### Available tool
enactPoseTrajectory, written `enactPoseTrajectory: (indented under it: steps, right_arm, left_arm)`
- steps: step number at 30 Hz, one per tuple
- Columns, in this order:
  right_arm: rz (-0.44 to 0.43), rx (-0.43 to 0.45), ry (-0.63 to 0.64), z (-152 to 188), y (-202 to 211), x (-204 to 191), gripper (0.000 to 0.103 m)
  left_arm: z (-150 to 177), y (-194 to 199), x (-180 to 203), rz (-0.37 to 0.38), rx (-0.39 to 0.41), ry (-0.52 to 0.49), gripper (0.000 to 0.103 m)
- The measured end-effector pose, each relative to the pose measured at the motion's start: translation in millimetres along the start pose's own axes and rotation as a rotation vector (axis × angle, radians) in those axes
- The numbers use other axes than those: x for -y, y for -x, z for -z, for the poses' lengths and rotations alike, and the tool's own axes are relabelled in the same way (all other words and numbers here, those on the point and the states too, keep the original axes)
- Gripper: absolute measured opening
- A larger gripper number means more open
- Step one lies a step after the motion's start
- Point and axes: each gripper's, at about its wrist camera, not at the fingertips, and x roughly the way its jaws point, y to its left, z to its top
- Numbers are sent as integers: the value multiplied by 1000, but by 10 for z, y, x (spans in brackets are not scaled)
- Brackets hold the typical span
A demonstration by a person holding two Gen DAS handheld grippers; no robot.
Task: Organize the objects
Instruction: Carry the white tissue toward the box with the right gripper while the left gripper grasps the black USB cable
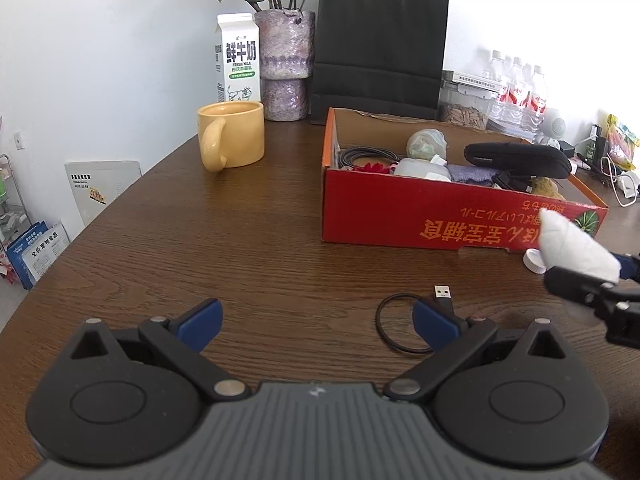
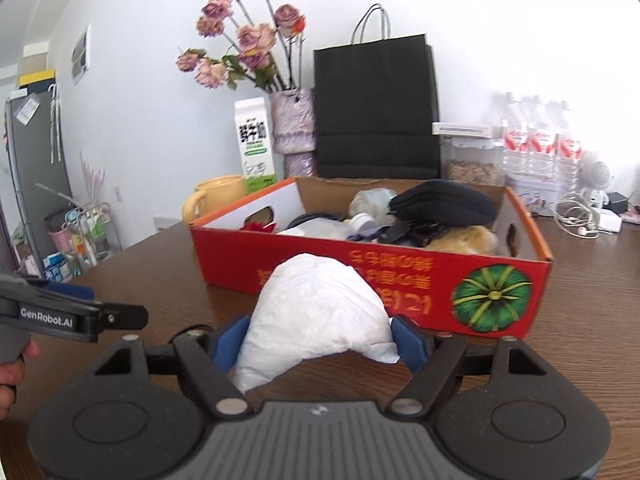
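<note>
Right wrist view: a white crumpled bundle (image 2: pixel 316 316) sits between the blue pads (image 2: pixel 408 340) of the right hand-held gripper (image 2: pixel 320 344), both pads pressing its sides.
Bundle position: lifted off the surface (image 2: pixel 592 320), just in front of the red cardboard box (image 2: pixel 360 264), lower than its rim.
Left hand-held gripper (image 1: pixel 316 328): fingers spread wide, nothing between them, hovering low over the wood.
Near the left fingers: a black USB cable (image 1: pixel 404 320) coiled on the surface, one blue pad overlapping the loop.
By the box front: a white cap (image 1: pixel 534 261) lies flat.
Box contents: a black pouch (image 2: pixel 444 200), cables and wrapped items.
Behind: yellow mug (image 1: pixel 232 136), milk carton (image 1: pixel 239 58), vase of dried flowers (image 1: pixel 285 64), black paper bag (image 1: pixel 380 44), water bottles (image 1: pixel 518 88), white wall.
</note>
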Motion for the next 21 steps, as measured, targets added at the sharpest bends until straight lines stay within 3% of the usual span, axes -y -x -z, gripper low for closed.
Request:
enactPoseTrajectory:
  steps: [11,14,16,21]
  right_arm:
    - [90,35,-56,69,187,337,78]
    - [95,45,-61,72,212,353,78]
    - [96,47,-63,76,221,358,78]
    - [96,45,-59,84,220,355,78]
  left_arm:
    - [38,-126,408,65,-18,-71,100]
    - [45,-177,547,86,-25,-93,82]
    - [57,-227,633,94,-45,-107,61]
    - [70,-296,748,90,-57,-108,45]
